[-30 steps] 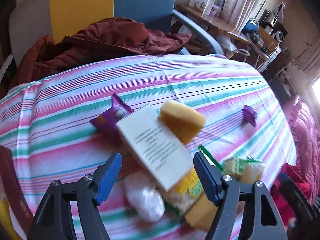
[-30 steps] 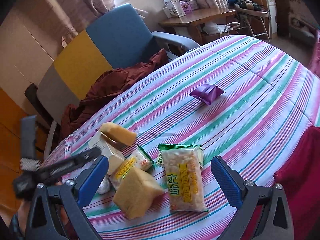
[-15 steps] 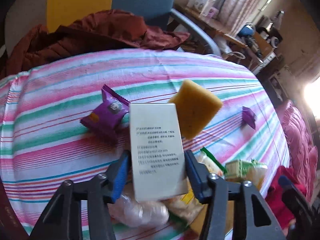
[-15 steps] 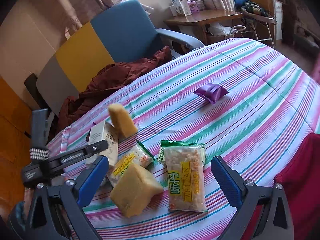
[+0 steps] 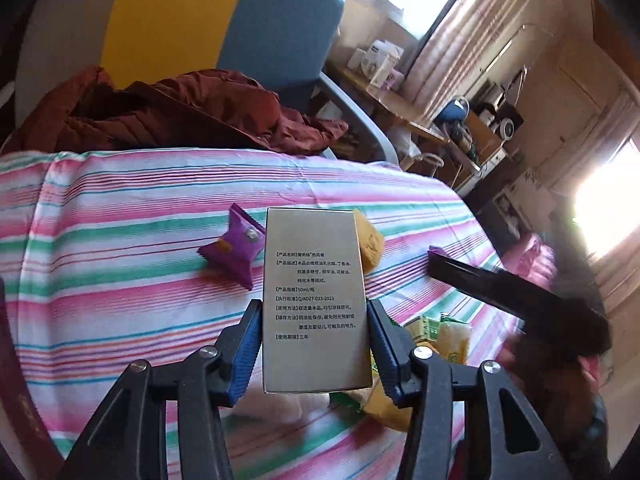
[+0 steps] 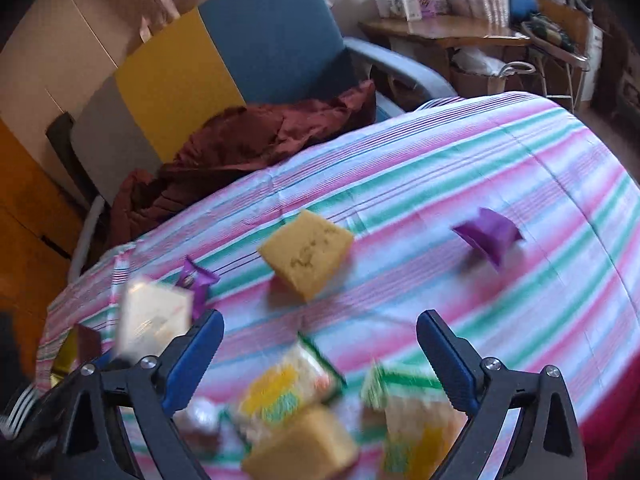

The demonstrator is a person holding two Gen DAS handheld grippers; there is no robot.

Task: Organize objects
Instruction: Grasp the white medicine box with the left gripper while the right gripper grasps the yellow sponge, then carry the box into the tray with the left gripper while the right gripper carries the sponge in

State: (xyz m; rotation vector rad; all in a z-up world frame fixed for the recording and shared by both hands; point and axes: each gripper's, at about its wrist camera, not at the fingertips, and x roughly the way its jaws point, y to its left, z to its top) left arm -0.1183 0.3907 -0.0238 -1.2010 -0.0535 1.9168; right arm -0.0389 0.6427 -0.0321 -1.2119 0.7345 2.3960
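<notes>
**Box up in the left grip, right fingers narrowing over the snack pile**

Left wrist view first: the left gripper (image 5: 316, 354) has its blue-padded fingers (image 5: 246, 350) clamped on the lower sides of a tall cream cardboard box with black printed text (image 5: 314, 300), and the box is off the striped pink, green and white cloth-covered worktop (image 5: 120, 264). The pads bite only the bottom part, so the long top end stands free; a quick swing could lever it round or let it slide out. Just behind it lie a purple foil snack packet (image 5: 234, 250) and a yellow sponge block (image 5: 370, 248), half hidden by the box. A dark bar (image 5: 500, 286), probably the other gripper, cuts in from the right, close enough to clip the box if both hands converge.

Right wrist view now, and it is blurred. The right gripper (image 6: 320, 356) holds nothing; its fingers are wide apart and closing, with only bare cloth and the edge of a green-and-yellow snack bag (image 6: 288, 388) between them. Below sit a second yellow sponge (image 6: 304, 448) and another snack bag (image 6: 412, 412), crowded together, so a closing grip may catch two things or shove the heap. A lone purple packet (image 6: 488, 234) lies well apart on the right. The held box (image 6: 154, 326) shows at left, smeared.
</notes>
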